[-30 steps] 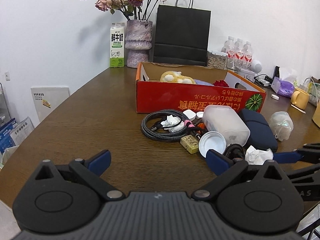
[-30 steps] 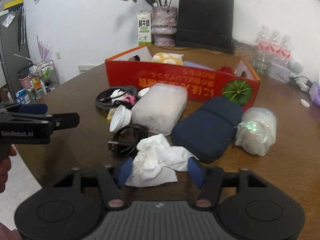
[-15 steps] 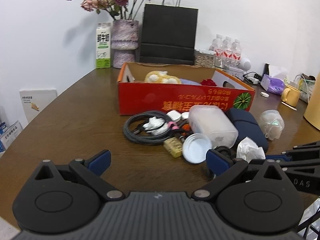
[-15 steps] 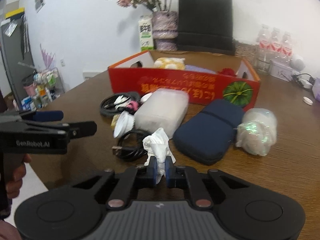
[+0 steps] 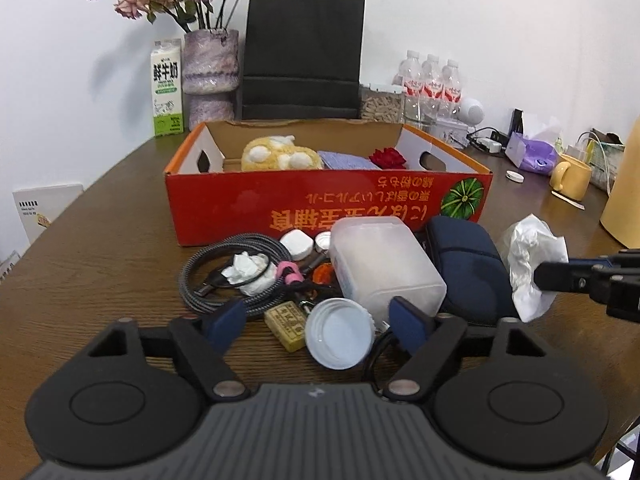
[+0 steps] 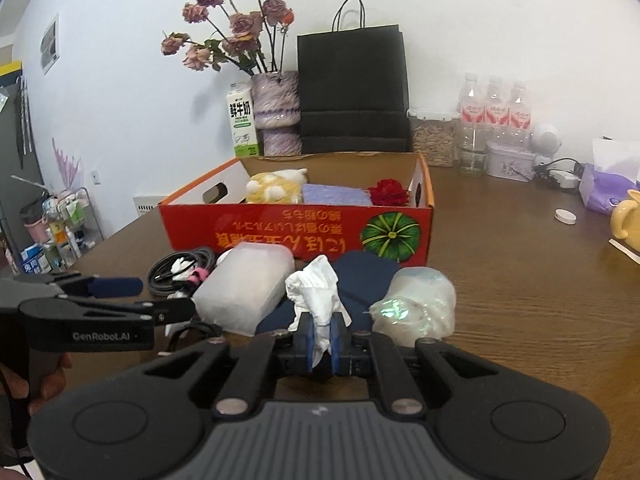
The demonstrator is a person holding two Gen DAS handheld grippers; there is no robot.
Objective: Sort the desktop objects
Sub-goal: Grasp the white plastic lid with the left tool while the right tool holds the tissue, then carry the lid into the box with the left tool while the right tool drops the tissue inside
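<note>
Pinching the crumpled white tissue [image 6: 316, 292] between its blue pads, the right gripper [image 6: 321, 344] was clenched on it and held it clear of the table [image 6: 540, 300], above the navy zip case [image 6: 360, 280] and just in front of the red cardboard box [image 6: 296, 236]. From the left wrist view the same tissue hung at the right edge of the clutter, its loose folds drooping below the closed fingers [image 5: 560, 276]. The left gripper [image 5: 316, 320] was released, jaws spread wide and holding nothing, poised low over the white bottle cap [image 5: 340, 332] and the small brass padlock [image 5: 286, 320]. Around these lay a coiled braided cable [image 5: 224, 268] with another tissue wad [image 5: 248, 272] inside its loop, a translucent plastic container [image 5: 384, 264] on its side, and, on the far side of the case, a clear wrapped bundle [image 6: 416, 304]. The box already held a yellow plush toy [image 5: 276, 154], a bluish cloth [image 5: 348, 160] and a red flower [image 5: 386, 158].

The step in hand looked like carrying one picked item away from the pile. Whether the tissue belonged in the box or with waste could not be told from the views. The next move would call for a steady grip, since thin paper can slip or tear, and a release only once it was over its destination
</note>
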